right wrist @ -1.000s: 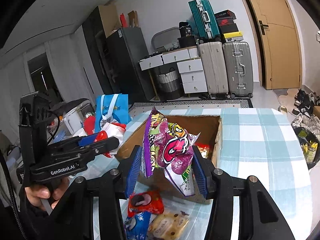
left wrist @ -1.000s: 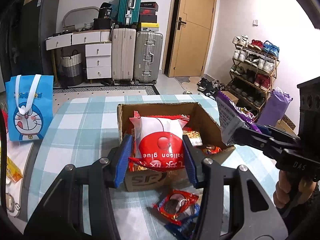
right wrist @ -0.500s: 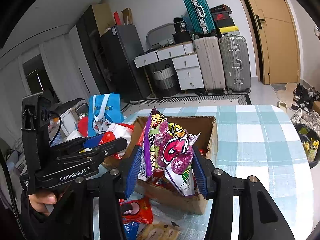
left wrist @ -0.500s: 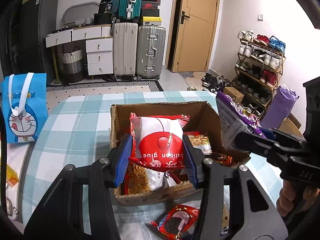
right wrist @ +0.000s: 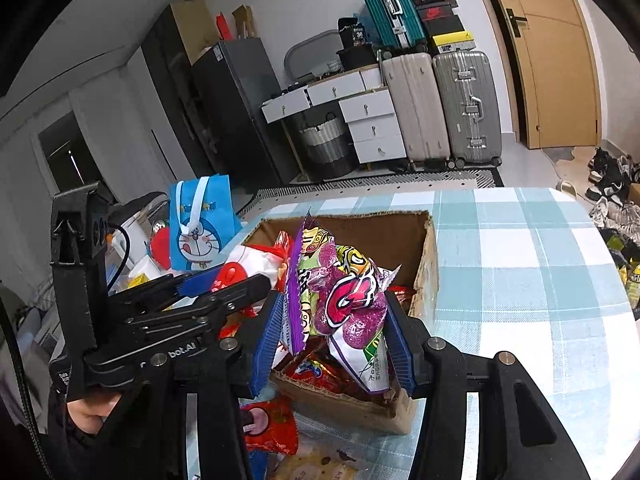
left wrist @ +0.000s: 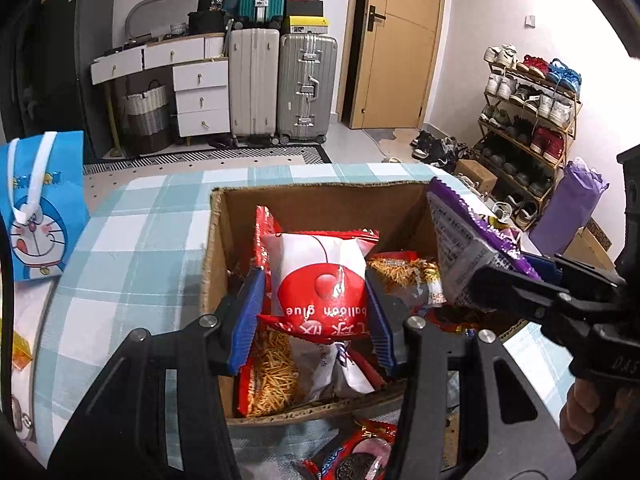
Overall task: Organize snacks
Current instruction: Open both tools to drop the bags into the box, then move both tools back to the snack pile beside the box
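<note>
Over checked tablecloth [left wrist: 132,240], each hand-held gripper clamps its packet above box [left wrist: 218,240].

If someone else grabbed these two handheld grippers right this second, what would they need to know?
Left gripper: shut on a red-and-white pack, held over the box.
Right gripper: shut on a purple bag, also over the box.
Done: several snacks already lie in the box.
Left: let both packs go into the box, then collect the loose packets on the table in front of it.
</note>
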Demonstrator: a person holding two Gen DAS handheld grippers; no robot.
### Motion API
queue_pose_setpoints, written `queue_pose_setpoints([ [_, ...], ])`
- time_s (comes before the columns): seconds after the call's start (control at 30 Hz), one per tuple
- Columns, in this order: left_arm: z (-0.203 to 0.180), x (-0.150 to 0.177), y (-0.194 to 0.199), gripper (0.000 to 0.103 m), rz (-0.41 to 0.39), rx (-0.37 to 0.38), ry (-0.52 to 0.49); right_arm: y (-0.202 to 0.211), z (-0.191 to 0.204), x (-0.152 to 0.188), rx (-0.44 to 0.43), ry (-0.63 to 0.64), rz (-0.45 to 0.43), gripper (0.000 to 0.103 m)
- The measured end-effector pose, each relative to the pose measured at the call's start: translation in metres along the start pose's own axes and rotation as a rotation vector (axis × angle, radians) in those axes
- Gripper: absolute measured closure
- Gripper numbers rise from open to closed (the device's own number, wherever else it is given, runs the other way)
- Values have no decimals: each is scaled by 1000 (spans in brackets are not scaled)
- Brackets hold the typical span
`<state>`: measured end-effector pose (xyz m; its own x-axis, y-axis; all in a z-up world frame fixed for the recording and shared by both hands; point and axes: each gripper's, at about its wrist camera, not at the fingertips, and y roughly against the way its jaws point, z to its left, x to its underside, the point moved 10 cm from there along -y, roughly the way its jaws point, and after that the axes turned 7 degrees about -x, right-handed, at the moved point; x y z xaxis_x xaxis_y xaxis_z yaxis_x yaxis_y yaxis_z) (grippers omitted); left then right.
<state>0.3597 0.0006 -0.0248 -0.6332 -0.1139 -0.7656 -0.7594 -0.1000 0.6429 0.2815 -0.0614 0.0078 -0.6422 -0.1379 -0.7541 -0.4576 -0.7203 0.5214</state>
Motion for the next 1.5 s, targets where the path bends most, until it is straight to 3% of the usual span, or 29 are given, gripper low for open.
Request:
queue_pose_setpoints([
  [0.57,-2,6,-18,56,26,11,7,-16,5,1,-34,-8,28,53],
  [0.8,4,10,-5,54,26,20,23,-13,-1,-1,-16,-15,22,42],
  [0.9,7,14,6,47,19,24,25,-3,-4,-3,-14,-17,3,39],
  [0.97,11,19,15,35,19,27,33,8,-4,-2,-6,-8,-13,22],
  [1.07,11,25,35,25,5,66,35,28,-4,0,-6,-1,-47,8],
  [1.13,12,28,49,18,-15,52,28,39,-5,4,-2,-11,-55,1],
  [1.27,17,40,75,10,-40,21,0,52,-7,19,27,-12,-22,1],
  [1.3,19,43,82,1,-42,18,1,53,-7,24,29,-9,-7,1],
  [1.5,33,74,113,0,-36,-5,15,64,-3,57,67,22,50,1],
])
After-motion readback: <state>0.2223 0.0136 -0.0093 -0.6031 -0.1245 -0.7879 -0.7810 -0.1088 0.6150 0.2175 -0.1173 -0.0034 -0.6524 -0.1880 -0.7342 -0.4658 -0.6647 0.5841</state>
